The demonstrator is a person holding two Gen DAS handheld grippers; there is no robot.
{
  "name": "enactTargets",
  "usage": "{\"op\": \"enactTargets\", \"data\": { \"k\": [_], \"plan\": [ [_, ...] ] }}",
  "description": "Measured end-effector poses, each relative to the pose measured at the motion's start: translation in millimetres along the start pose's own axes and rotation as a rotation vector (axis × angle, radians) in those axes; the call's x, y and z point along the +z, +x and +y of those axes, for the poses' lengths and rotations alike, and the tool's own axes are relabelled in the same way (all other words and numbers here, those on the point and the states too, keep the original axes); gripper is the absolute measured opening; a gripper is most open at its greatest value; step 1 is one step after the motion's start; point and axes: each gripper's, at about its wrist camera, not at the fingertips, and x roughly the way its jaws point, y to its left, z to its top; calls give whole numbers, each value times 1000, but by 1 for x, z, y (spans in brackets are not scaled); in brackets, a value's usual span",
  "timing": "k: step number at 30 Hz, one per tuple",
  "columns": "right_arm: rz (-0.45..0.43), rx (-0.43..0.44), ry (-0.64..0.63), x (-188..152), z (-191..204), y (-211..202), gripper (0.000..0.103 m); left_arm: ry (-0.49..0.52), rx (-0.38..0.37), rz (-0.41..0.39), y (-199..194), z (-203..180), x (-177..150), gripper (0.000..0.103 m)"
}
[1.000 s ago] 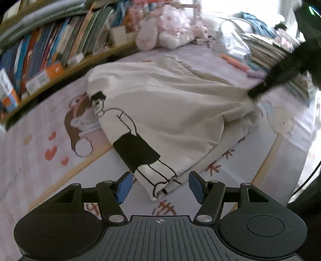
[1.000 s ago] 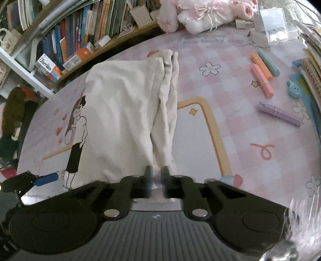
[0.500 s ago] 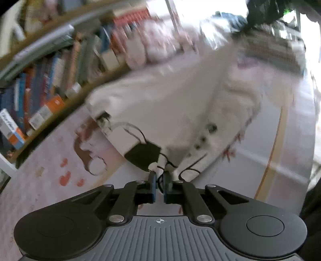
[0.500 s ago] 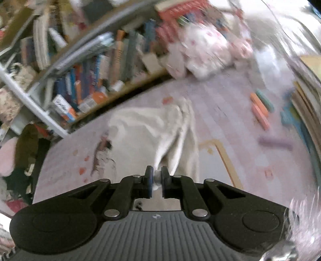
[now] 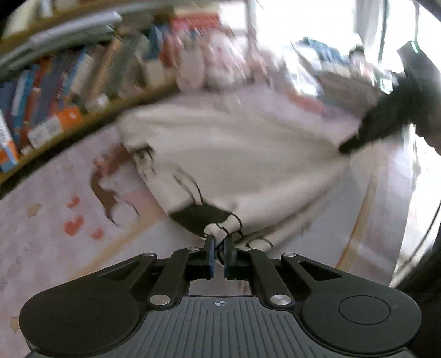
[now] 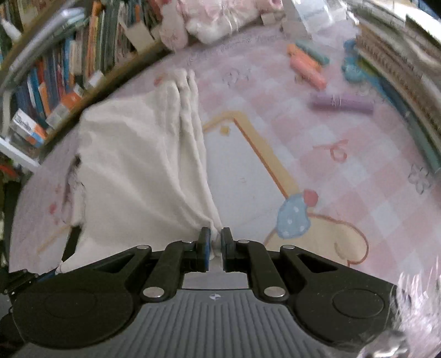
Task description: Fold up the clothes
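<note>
**Cream garment pinched at two corners, both grippers clamped**

Cream fabric, black cartoon print: the garment (image 6: 132,165) lies on the pink checked surface (image 6: 344,192), left half of the right wrist view, bunched into long vertical folds along its right edge.

Left gripper (image 5: 217,247): jaws clenched on the printed corner of the garment (image 5: 234,154), cloth visible in the narrow gap between the pads. The black print patch sits just ahead of the tips. View is motion-blurred, so edge detail is soft.

Right gripper (image 6: 216,243): jaws clenched on the near end of the bunched folds, white cloth sandwiched between the blue pads. In the left wrist view the right gripper (image 5: 355,143) shows as a dark shape at the garment's far right corner, cloth drawn taut from it toward the left one.

Edges:
- Far edge of garment lies near the bookshelf (image 6: 55,82) that runs along the back left.
- Left edge carries the print, close to the surface's left rim.
- Right edge ends at the yellow-bordered white panel of the mat print.

Room to move:
- Right of the garment: open pink checks out to the blue bell-shaped print and the cream character drawing.
- Far right is cluttered: purple marker (image 6: 341,103), orange marker (image 6: 306,68), teal marker (image 6: 314,52), and stacked books (image 6: 399,77) along the right rim.
- Plush toy (image 6: 220,19) at the back, well apart from the garment.
</note>
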Motion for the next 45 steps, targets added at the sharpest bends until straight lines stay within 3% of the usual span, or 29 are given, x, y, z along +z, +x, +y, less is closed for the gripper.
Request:
{"op": "enactTargets", "data": {
  "k": [2,4,7,10,11,13,14,15,17,19,21,23,26,32,34,35,39,45],
  "plan": [
    [-19,35,-13,2,6,-14,8,-29,9,-21,-14,3,3,5],
    [-7,53,-25,0,9,-21,8,-35,5,18,-13,4,-5,5],
    [73,10,-32,-11,5,-1,8,-6,-25,125,9,-1,-25,5],
    [106,-22,-35,-19,3,15,9,3,-30,137,12,-2,-29,7],
    [110,-27,-49,-18,5,15,9,-14,-35,141,13,0,-29,12],
    [118,-46,-71,-17,7,14,14,-67,-60,159,11,10,-29,15],
    [112,-53,-74,-15,6,11,26,-98,-76,164,8,15,-29,18],
    [93,-53,-66,-12,4,4,36,-147,-95,158,1,23,-30,23],
    [54,-43,-46,-6,0,-9,49,-254,-129,127,-13,39,-33,56],
    [17,5,-15,2,-4,-19,59,-351,-140,42,-25,58,-30,67],
    [0,29,-6,9,0,-16,63,-455,-136,-32,-29,79,-23,70],
    [-9,41,-6,16,6,-8,62,-547,-130,-54,-21,97,-15,70],
    [6,31,-59,18,23,13,63,-604,-126,-68,0,114,-2,70],
    [50,-39,-127,7,29,40,62,-562,-61,-11,34,127,18,70],
    [60,-33,-126,5,26,43,44,-563,-53,1,42,132,22,71],
    [66,-10,-114,5,24,43,30,-564,-51,6,46,135,24,72],
    [51,0,-92,6,21,43,24,-563,-40,25,65,147,35,72],
    [51,-33,-188,2,33,46,24,-600,-65,59,97,163,50,72]
  ]
}}
